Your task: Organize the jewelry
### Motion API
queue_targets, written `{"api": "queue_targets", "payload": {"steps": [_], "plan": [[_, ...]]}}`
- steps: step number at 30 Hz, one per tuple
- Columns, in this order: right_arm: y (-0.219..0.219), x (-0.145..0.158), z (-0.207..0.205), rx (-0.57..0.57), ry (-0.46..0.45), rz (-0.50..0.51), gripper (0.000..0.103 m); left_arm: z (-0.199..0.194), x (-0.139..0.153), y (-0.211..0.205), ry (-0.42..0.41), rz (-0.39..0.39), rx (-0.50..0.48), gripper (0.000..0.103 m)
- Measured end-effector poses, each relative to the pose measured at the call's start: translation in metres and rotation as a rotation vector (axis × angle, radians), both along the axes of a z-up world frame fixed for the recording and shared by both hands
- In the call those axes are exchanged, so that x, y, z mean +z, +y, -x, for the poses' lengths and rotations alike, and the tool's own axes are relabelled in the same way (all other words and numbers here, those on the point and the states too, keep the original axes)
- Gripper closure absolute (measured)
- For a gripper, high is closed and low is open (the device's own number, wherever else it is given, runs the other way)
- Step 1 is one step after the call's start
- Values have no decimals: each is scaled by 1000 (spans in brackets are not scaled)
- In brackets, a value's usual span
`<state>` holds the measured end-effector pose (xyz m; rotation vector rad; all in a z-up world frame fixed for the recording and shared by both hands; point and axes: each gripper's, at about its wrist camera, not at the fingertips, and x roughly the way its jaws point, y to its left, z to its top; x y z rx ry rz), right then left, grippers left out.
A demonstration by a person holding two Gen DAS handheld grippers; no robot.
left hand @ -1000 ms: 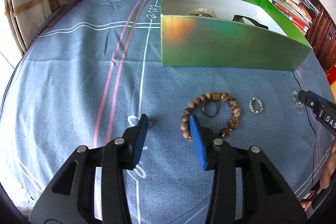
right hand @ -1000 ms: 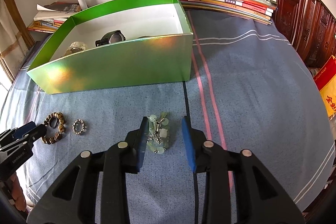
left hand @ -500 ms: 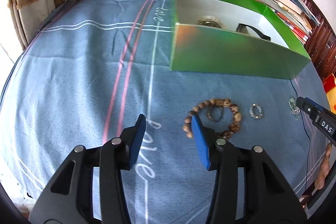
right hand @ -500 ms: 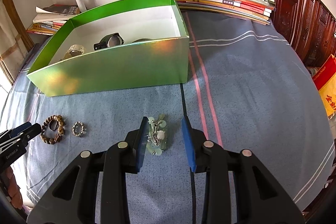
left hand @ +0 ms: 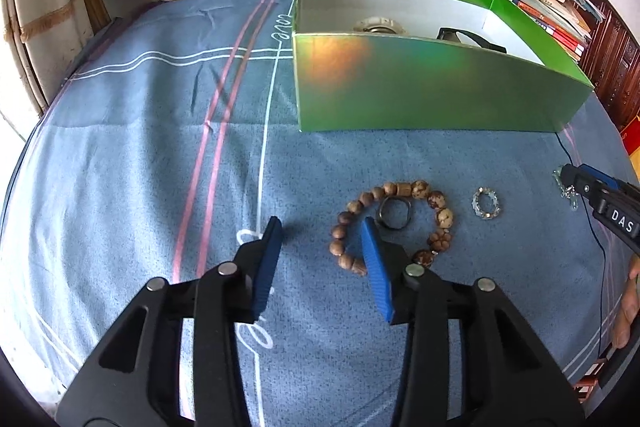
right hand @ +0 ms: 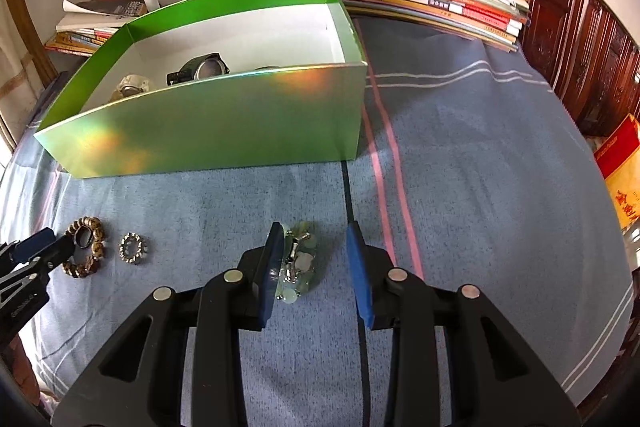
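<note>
- My left tongs [left hand: 320,231] hang released over the blue striped cloth [left hand: 160,147]; the jaws have just been narrowing with only cloth between them, and the right blade overlaps the near edge of the wooden bead bracelet [left hand: 394,223].
- A dark ring [left hand: 394,213] lies inside that bracelet, and a small crystal ring [left hand: 486,203] sits just beside it.
- My right tongs [right hand: 316,239] stand parted around the pale green jewelry piece [right hand: 300,263]; it lies against the left blade (the right blade stays clear of it).
- The green box [right hand: 224,131] stands beyond, holding a dark watch [right hand: 202,69] and a pale watch [right hand: 134,85].
</note>
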<state>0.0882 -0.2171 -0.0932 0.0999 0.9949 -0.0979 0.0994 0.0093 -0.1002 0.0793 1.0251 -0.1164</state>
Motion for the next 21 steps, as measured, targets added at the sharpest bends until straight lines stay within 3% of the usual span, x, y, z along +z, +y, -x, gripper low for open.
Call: {"api": "queue_targets", "payload": {"steps": [1,2,5,13,21], "plan": [[3,0,0,11,-1,5,77,1,0,0,-4,1,-2,69],[5,-1,-1,26,5,2,91,1,0,0,-7,2,-3,75],[13,-1,0,50,0,4,95,1,1,2,-10,15,-6,95],[20,26,11,76,-65,-5,95,6,16,6,-46,14,6,95],[27,79,21,120,-196,-17,95,9,72,3,-145,66,-46,95]]}}
